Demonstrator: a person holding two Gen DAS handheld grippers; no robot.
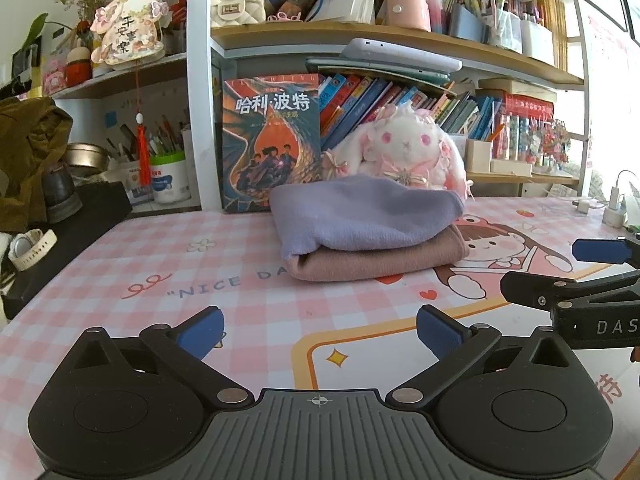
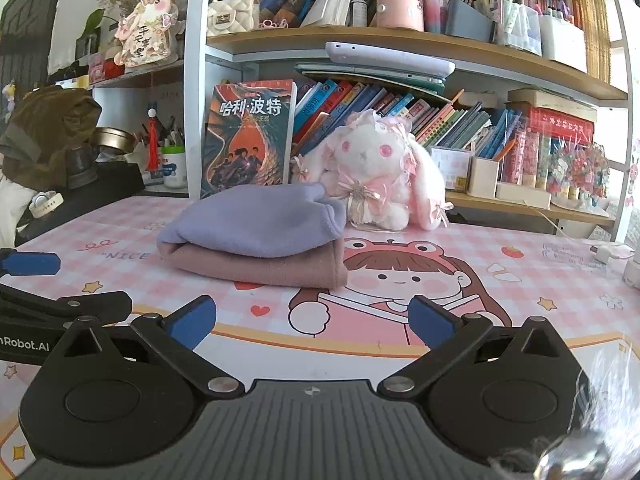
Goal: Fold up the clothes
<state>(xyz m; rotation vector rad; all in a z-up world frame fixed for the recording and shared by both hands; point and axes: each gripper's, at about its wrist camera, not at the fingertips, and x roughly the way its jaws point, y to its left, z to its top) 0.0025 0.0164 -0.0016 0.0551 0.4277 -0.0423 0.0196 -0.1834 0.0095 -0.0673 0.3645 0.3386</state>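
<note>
Fingers spread wide and holding nothing on both our left gripper (image 1: 320,332) and right gripper (image 2: 312,322); we see the folded lilac cloth (image 1: 360,212) stacked on the folded brown cloth (image 1: 380,260) farther back on the pink mat (image 1: 240,304).

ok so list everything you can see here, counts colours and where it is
folded lilac fleece cloth: 1, lilac, on top of the brown cloth, mid-desk
folded brown fleece cloth: 1, dusty brown, under the lilac one, on the mat
pink checked cartoon desk mat: 1, pink and white, covers the desk
white plush rabbit: 1, white with pink bows, behind the stack to its right
dragon-cover paperback: 1, blue and orange, upright behind the stack
cream quilted handbag: 1, cream, upper shelf
white wristwatch: 1, white, far left
shelf books: many, mixed colours, leaning on the shelves
left gripper: 1, black with blue pads, open, empty
right gripper: 1, black with blue pads, open, empty
</note>
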